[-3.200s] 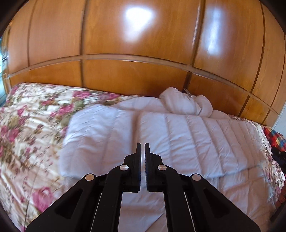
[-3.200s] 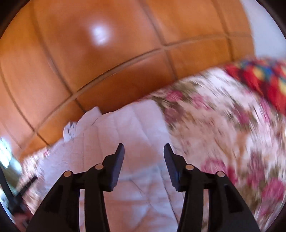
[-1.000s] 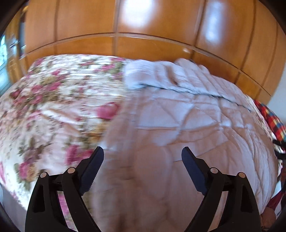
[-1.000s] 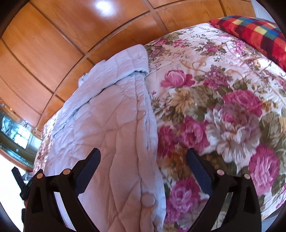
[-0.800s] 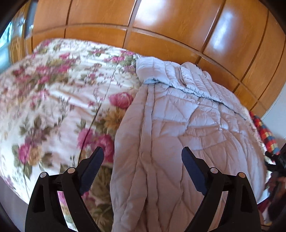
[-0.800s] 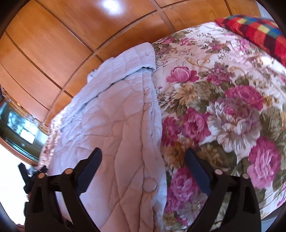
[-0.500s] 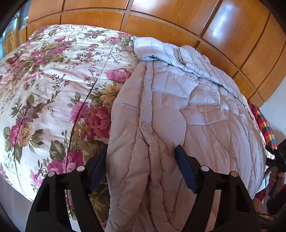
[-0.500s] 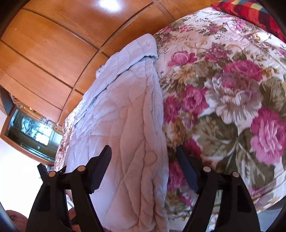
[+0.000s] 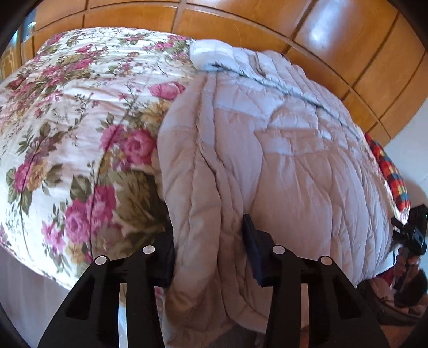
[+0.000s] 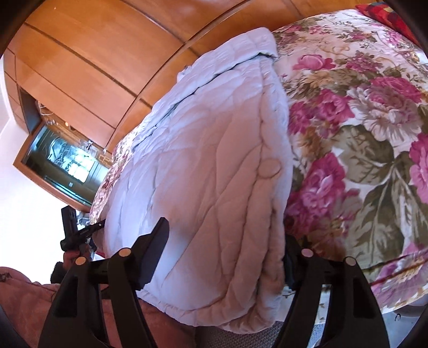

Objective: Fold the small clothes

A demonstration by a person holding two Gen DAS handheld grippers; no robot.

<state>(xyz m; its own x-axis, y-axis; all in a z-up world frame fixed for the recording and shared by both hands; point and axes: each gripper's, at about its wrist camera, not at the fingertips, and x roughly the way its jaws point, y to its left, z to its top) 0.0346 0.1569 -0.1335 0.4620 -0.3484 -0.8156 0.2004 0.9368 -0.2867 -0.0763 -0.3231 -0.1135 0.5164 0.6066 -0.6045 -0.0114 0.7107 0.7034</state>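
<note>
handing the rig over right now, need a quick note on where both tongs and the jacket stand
Left tongs: open, jaws straddling the near left edge of the quilted jacket; no pinch visible.
Right tongs: open, jaws straddling the near right edge of the same jacket; no pinch either.
Jacket: lies lengthwise on the floral bedspread, near end draped over the bed's edge, far end bunched near the wooden panelling.
Done: jacket appears folded into a long strip, snap edge on the right.
Left: close both tongs on the near corners, probably fold the near end toward the far end.
</note>
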